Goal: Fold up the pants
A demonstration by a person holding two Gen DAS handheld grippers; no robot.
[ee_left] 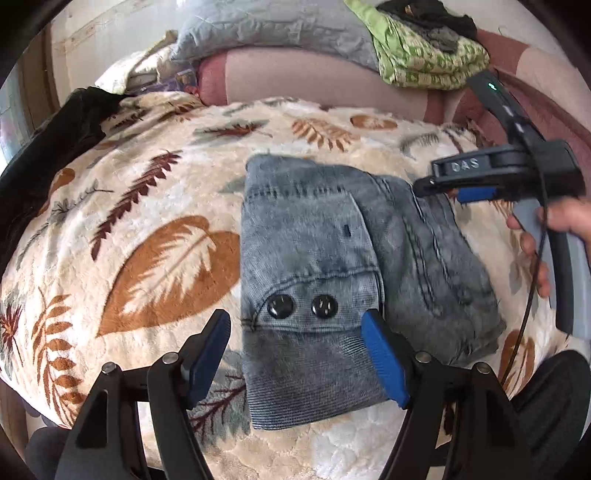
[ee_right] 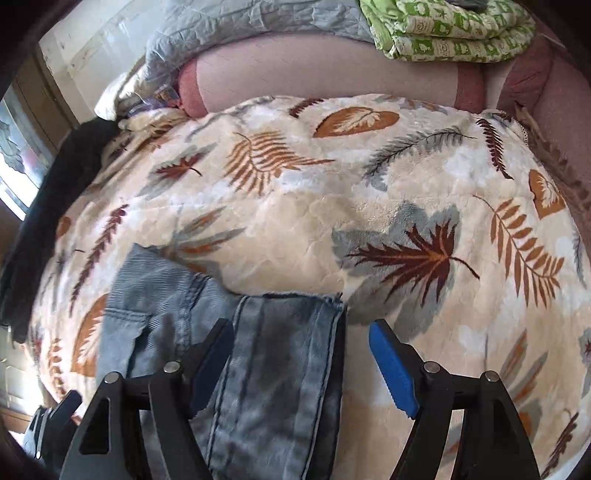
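Observation:
Grey-blue denim pants (ee_left: 332, 280) lie folded in a compact bundle on a leaf-print blanket (ee_left: 147, 221), two black buttons facing up. My left gripper (ee_left: 295, 354) is open just over the bundle's near edge, its right pad above the cloth. My right gripper shows in the left wrist view at the bundle's far right corner (ee_left: 443, 188), jaws near together there. In the right wrist view the right gripper (ee_right: 303, 358) is open above the pants (ee_right: 258, 350), holding nothing.
Pink sofa back (ee_left: 314, 77) behind the blanket carries a grey pillow (ee_left: 266, 29) and a green patterned cloth (ee_left: 424, 55). A black garment (ee_left: 48, 140) lies at the blanket's left edge. A window is at far left.

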